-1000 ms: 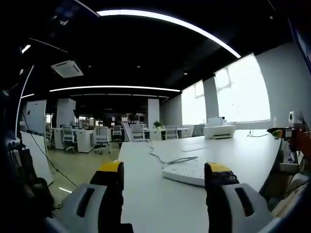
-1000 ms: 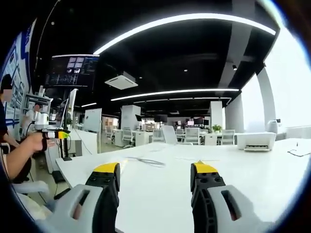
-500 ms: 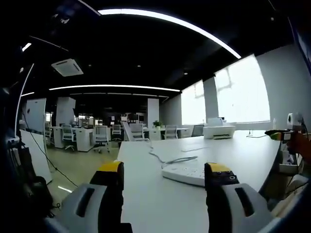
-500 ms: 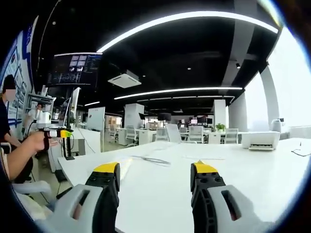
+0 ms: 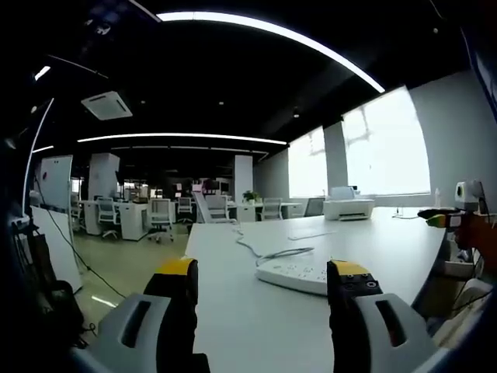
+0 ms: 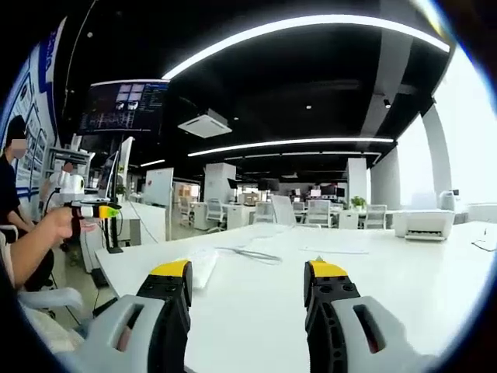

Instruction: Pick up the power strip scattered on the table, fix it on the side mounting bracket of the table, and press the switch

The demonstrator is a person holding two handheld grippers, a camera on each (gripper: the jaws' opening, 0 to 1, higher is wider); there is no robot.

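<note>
dim ceiling | bright light strips point(image 5: 256, 27) | window point(image 5: 388, 144) glare | fisheye-warped edges

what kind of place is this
Most likely an open-plan office: rows of desks with office chairs in the background, a printer on the long white table, and a wall-mounted screen.

A white printer point(image 5: 349, 209) sits far back on the table by the bright windows point(image 5: 386, 145). Office chairs point(image 5: 161, 214) stand across the room. A dark screen point(image 6: 124, 106) hangs up high.

Both views low over table point(image 5: 233, 311); facing office; power strip point(image 5: 299, 273) shared.
</note>
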